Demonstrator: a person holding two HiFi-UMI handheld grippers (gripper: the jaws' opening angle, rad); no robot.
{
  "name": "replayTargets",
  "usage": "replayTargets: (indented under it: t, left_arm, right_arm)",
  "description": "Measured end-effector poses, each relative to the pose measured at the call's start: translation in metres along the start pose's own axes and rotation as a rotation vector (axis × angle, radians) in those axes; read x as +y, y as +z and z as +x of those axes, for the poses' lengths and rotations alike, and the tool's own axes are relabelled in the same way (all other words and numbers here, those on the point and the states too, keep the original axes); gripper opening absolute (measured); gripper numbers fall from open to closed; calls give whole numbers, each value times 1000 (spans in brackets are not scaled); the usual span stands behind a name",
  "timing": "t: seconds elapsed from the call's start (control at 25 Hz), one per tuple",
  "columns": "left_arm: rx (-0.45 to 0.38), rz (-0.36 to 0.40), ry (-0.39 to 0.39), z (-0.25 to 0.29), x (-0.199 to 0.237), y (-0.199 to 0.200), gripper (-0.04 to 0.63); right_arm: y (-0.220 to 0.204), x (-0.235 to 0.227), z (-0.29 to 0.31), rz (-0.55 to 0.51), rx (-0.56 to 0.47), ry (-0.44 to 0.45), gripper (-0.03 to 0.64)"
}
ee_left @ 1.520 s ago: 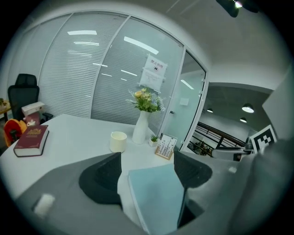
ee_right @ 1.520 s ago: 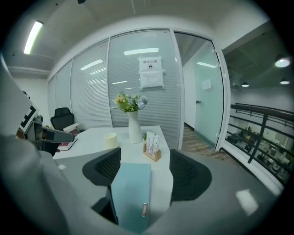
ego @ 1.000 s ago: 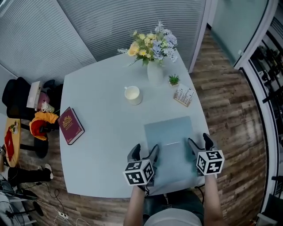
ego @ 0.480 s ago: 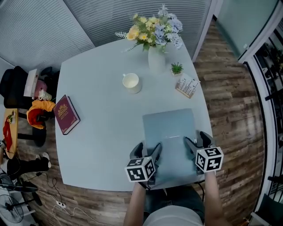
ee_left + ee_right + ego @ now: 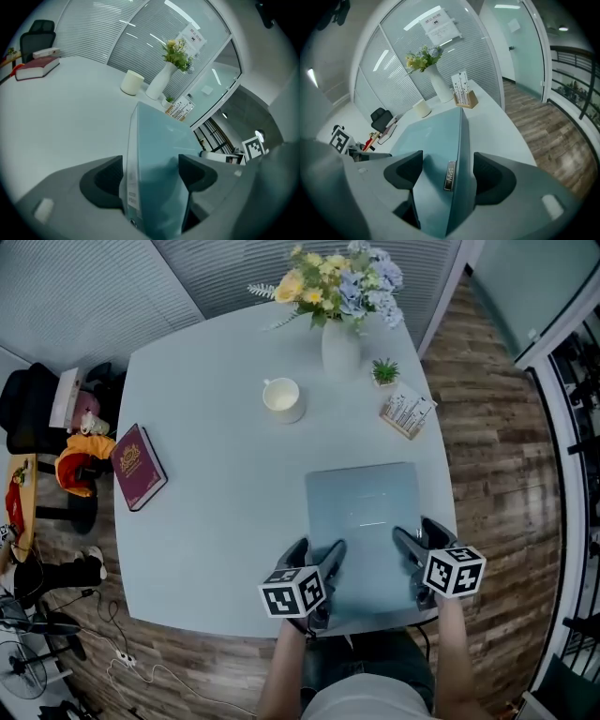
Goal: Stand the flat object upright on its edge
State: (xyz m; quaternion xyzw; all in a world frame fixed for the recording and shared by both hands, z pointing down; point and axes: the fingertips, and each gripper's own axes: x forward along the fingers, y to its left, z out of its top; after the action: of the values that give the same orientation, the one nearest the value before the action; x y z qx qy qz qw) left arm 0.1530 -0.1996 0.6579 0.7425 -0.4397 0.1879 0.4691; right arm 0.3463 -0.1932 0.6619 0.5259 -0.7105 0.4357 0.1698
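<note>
Two grippers, left gripper (image 5: 319, 550) and right gripper (image 5: 413, 532), both clamped on single flat object (image 5: 361, 505); one cup (image 5: 282, 396), one book (image 5: 138, 466).

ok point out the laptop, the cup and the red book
laptop (image 5: 364, 512), head view, middle of its lid
cup (image 5: 281, 395), head view, its open top
book (image 5: 138, 466), head view, middle of its red cover

A: The flat object (image 5: 364, 521) is pale blue-grey; the tabletop (image 5: 216, 521) is paler, near white.
B: The book (image 5: 138, 466) is maroon with gold. Black-and-white squares pattern the left hand-held gripper (image 5: 317, 551) and the right hand-held gripper (image 5: 416, 532).
</note>
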Motion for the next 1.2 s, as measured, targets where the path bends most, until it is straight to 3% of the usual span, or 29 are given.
replayTargets:
  t: [0.36, 0.72, 1.2]
  left_arm:
    - [18, -121, -76, 7, 0, -9, 362]
    - [56, -122, -104, 13, 2, -10, 367]
    - [97, -121, -103, 15, 4, -11, 373]
  right_arm:
    - [-8, 2, 7, 155, 40, 128, 367]
    - [-14, 2, 16, 202, 128, 160, 411]
    - [-15, 2, 18, 180, 202, 133, 403]
